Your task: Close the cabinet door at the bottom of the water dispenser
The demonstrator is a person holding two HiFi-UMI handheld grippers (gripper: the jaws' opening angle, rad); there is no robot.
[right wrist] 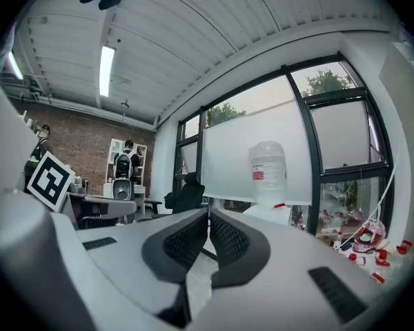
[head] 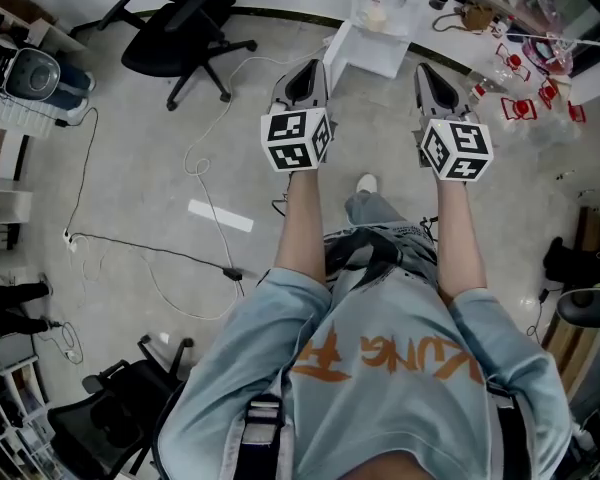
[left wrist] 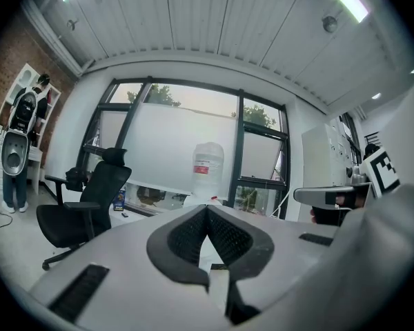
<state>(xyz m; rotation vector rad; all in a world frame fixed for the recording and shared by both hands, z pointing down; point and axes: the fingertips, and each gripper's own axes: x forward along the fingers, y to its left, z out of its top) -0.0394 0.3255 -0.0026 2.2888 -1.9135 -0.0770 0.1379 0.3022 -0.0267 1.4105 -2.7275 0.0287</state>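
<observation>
The left gripper (left wrist: pixel 207 211) is seen with its jaws shut tip to tip and nothing between them. The right gripper (right wrist: pixel 208 214) is likewise closed and empty. No grasp is needed for a door that only has to be pushed, so shut jaws are judged to serve as a firm, blunt pushing end.

In the head view both grippers, left (head: pixel 313 66) and right (head: pixel 424 70), are held level and side by side at arm's length. They are aimed at the water dispenser (head: pixel 378 13), which stands on the far side of the floor, just beyond the tips. No contact with it can be made out.

At the dispenser's base a white panel is swung out toward the near left. It is taken to be the cabinet door (head: pixel 337 46), not yet closed. The left gripper lies nearer to it and is judged the likelier one to push.

The water bottle (left wrist: pixel 208 163) on top is centred in both gripper views, which fits a head-on approach. An office chair (head: pixel 180 28) stands well apart at the far left.
</observation>
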